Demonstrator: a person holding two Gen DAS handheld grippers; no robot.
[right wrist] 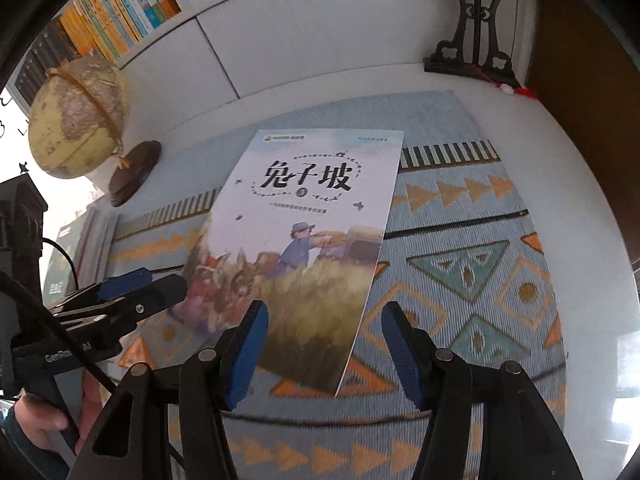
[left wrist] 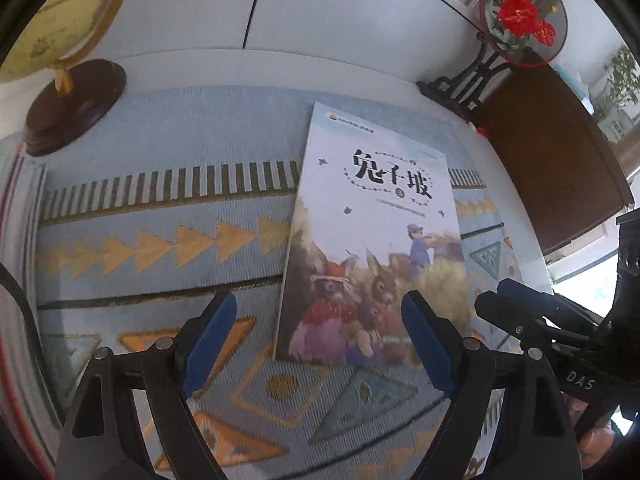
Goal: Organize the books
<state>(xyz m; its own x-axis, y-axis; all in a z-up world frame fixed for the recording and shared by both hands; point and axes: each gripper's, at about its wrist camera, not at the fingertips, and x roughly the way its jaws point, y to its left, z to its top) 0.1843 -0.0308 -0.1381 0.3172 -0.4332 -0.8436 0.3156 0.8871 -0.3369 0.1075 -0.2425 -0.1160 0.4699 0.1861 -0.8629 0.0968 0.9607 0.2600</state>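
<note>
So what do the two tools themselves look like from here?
Both match: the left tool and right tool have black angular fingers with silver pivot pins and blue pads. The right tool's body bears white lettering "DAS". A black cable runs along the left one. A dark sleeve cuff shows.

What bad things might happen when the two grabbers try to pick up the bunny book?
The book lies flat on the woven mat, so fingers may catch the mat or bend the thin cover instead of getting under it. The left gripper and right gripper are both open and close together near the book's lower edge, so they might bump. A wide swing might knock the globe or the fan stand.
</note>
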